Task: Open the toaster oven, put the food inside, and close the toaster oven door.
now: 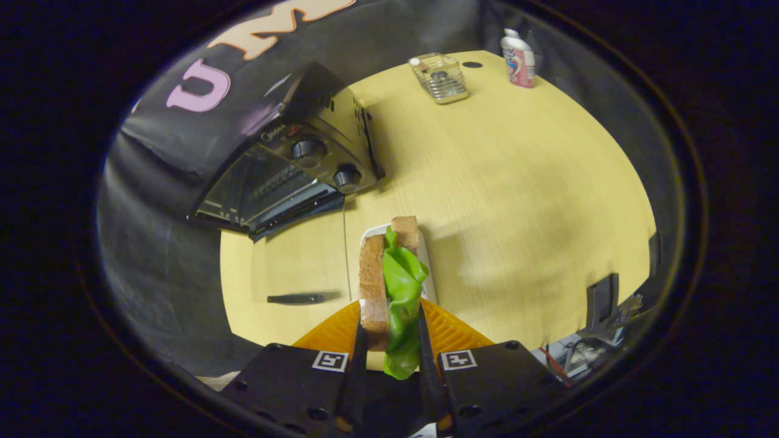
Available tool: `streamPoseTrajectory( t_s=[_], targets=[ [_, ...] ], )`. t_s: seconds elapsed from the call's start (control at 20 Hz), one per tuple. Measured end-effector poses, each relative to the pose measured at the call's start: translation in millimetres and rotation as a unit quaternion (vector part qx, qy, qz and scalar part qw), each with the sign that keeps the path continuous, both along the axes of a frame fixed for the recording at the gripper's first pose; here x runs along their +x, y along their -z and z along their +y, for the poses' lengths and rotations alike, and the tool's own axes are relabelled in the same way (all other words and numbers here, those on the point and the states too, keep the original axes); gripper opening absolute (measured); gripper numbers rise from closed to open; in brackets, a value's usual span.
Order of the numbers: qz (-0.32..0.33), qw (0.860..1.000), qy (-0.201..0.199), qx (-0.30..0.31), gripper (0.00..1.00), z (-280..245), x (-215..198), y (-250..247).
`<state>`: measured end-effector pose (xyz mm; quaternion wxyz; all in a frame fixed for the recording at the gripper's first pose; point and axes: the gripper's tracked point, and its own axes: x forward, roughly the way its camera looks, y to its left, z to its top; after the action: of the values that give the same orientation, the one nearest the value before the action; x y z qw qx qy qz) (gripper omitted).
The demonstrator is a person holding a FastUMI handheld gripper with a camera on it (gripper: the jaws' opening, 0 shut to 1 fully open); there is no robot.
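Green lettuce and 2 brown slices of bread make up the sandwich (392, 292) I have clamped between the fingers (392, 359) at the lower centre of the frame. I see both fingers pressing on it, 1 on the bread side and 1 on the lettuce side, so the gap between them is narrow and filled by the food. The sandwich stands on edge, and the lettuce hangs down past the bread toward the gripper body.

Just behind the sandwich I see a white plate (426, 255), and under it an orange ribbed mat (450, 331) that spreads to both sides of the fingers. Whether the sandwich still touches the plate, I cannot tell.

The toaster oven (292, 176) sits in the upper left of the frame, beyond the fingers, on the pale wooden counter (517, 182). Its glass door looks shut against the front, and 2 round knobs sit beside the door. It is well apart from the sandwich.

A dark flat strip (296, 298) lies on the counter at the lower left, near the mat. At the top centre I see a wire basket (439, 77), and just right of it a white and pink bottle (518, 59) standing upright.
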<state>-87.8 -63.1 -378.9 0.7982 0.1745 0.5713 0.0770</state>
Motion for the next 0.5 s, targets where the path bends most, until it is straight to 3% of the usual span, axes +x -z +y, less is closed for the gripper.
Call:
streamPoseTrajectory(
  t_s=[0.2,0.35,0.5],
  targets=[
    [-0.059,0.989,0.090,0.104,0.41,41,4,-45],
    [-0.090,0.961,0.140,0.220,0.41,95,11,-65],
    [-0.107,0.936,0.159,0.296,0.41,146,19,-59]
  ],
)
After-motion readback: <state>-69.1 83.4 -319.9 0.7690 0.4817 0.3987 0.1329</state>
